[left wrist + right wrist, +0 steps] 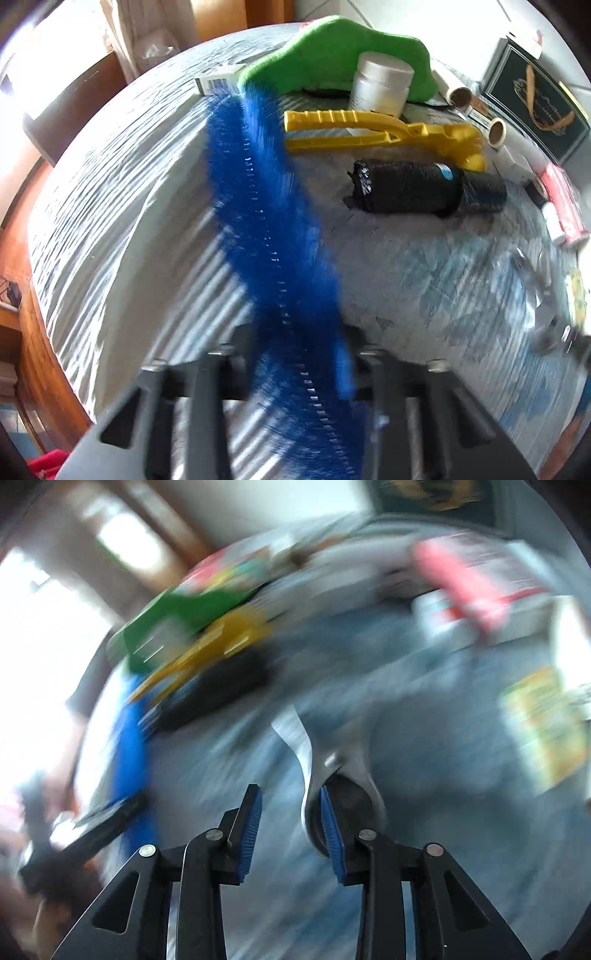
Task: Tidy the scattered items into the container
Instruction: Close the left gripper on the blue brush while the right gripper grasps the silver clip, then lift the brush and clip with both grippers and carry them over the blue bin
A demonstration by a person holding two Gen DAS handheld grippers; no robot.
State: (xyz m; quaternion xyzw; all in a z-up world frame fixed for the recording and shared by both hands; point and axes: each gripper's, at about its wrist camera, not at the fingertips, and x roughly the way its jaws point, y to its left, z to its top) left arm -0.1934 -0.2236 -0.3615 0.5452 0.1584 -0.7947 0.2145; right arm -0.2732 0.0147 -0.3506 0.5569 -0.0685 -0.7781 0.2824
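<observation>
My left gripper [295, 369] is pinching a long blue brush [266, 206] near its base, so the bristled length runs straight ahead of the jaws and its tip reaches a green cloth [332, 55] far in front. Ahead and to the right of that gripper lie yellow tongs [369, 129], a black roll [417, 188] just nearer than the tongs, and a white jar [380, 88] standing against the cloth, all on the bench [122, 206] with its pale striped cover. My right gripper [291, 830] view is badly smeared; a bent silver piece [332, 760], which I cannot identify, sits at the right pad [332, 834]. A gap shows beside the left pad, so from the picture alone I could not call it, but I take the jaws as pressed together on that piece. I see no clear container in either view; a clear shape at the far right of the left gripper may be it, though I cannot tell. I judge the step in hand to be carrying the brush to the container. To do it well I would lift the tip clear of the cloth and jar before swinging, keep the pinch firm since the long end will lever against it, and slow the right hand until its view sharpens.
</observation>
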